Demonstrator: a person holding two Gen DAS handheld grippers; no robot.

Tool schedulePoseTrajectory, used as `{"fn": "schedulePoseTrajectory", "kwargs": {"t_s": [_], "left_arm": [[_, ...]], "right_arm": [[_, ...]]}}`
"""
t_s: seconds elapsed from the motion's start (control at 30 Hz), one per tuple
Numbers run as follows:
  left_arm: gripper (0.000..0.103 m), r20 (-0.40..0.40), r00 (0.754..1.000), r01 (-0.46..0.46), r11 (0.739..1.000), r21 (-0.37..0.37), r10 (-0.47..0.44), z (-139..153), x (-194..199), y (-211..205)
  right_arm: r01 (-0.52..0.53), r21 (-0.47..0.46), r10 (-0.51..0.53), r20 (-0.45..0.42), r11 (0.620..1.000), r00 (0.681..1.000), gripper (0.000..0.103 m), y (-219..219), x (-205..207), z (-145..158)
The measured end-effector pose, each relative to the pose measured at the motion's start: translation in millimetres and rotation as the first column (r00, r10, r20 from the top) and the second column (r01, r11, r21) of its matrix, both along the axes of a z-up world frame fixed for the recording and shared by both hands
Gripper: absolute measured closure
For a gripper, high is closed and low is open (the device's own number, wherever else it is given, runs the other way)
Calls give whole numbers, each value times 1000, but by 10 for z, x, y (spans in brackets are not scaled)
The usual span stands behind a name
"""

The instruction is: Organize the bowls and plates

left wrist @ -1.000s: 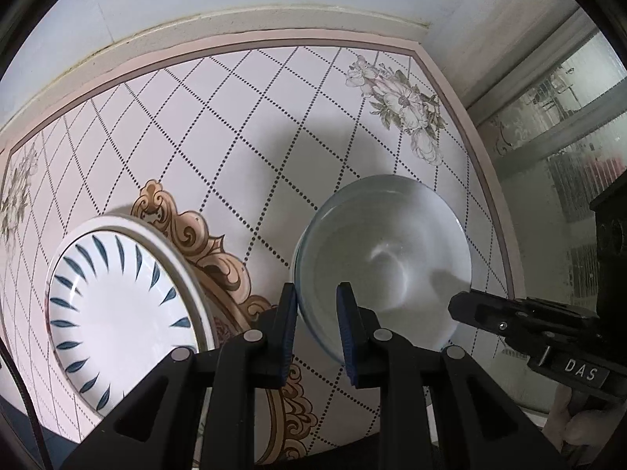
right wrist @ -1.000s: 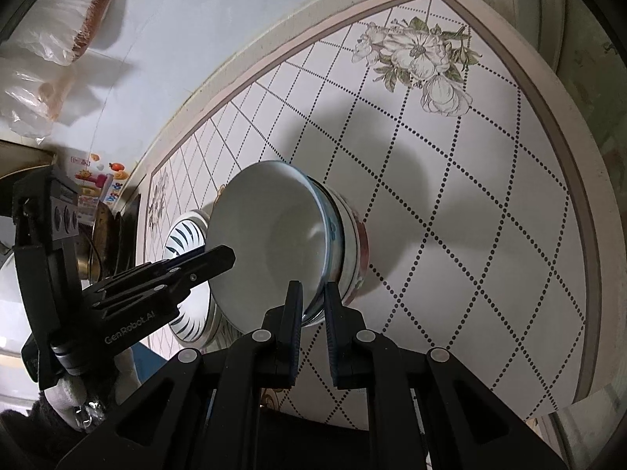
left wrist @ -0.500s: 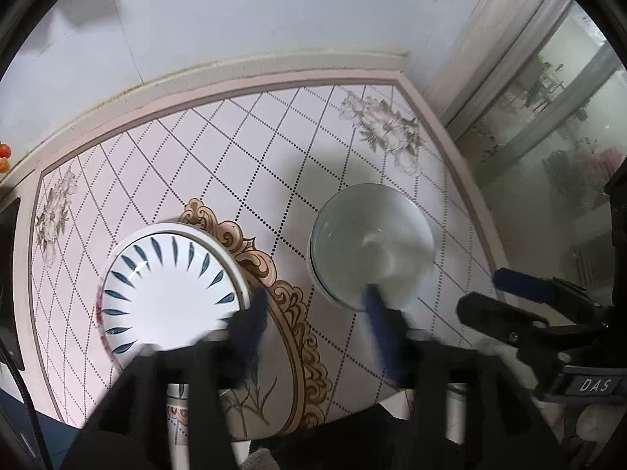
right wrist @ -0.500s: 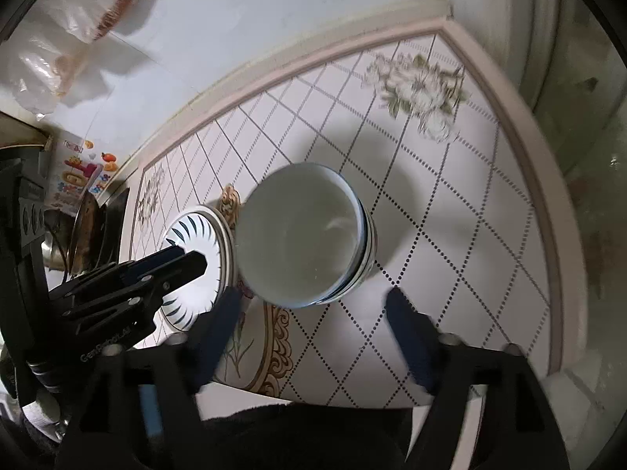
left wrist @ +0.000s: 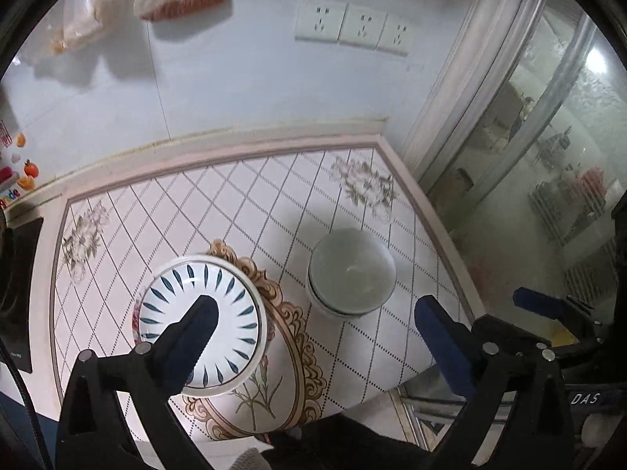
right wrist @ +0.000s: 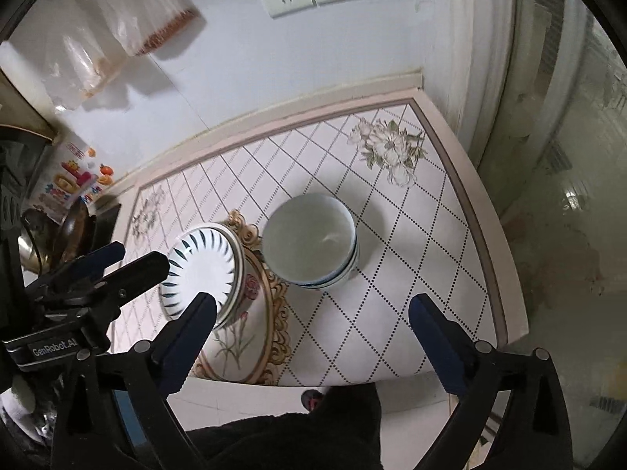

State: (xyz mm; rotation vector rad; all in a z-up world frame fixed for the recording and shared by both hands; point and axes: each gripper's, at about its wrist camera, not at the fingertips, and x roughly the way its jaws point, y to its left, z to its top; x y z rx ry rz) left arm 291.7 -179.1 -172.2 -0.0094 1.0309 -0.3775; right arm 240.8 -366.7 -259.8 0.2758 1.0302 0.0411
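A stack of nested bowls (left wrist: 350, 274) (right wrist: 309, 239) stands upright on the tiled table (left wrist: 196, 215), the top one plain white inside. To its left lies a stack of plates (left wrist: 231, 297) (right wrist: 203, 262) with blue leaf strokes. My left gripper (left wrist: 316, 301) hangs high above both, its jaws opening wide with nothing between them. My right gripper (right wrist: 312, 299) is equally high above the table's front, jaws opening and empty. Each gripper also shows at the edge of the other's view.
Wall sockets (left wrist: 352, 25) and hanging plastic bags (right wrist: 129, 27) are on the back wall. A glass door (left wrist: 548, 156) borders the table on the right. A pan (right wrist: 74, 231) and a dark cooktop (left wrist: 17, 293) sit at the left. Dark clothing (right wrist: 298, 438) shows below.
Both grippers were shut on the top bowl's rim; they let go, opened wide and rose back from the table. The bowl stays nested on the stack.
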Motion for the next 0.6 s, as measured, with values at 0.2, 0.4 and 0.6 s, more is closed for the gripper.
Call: {"fn": "schedulePoseTrajectory", "kwargs": {"t_s": [0.2,0.4,0.6], "left_arm": [[0,25,1000,16,1000,-9,-16,83,-2,-22],[0,-35,999,5,1000,26,-4,-154,184,-60],[0,-174,984,-39,999,14,40,-603,588,-19]], "right_arm": [[19,7,-19,11,1000,1000,2,-30,-55,80],[29,32,-28,-30,999,999,1,-127,105,-76],[12,137,2,-101,990,995,1,-215,415,-463]]}}
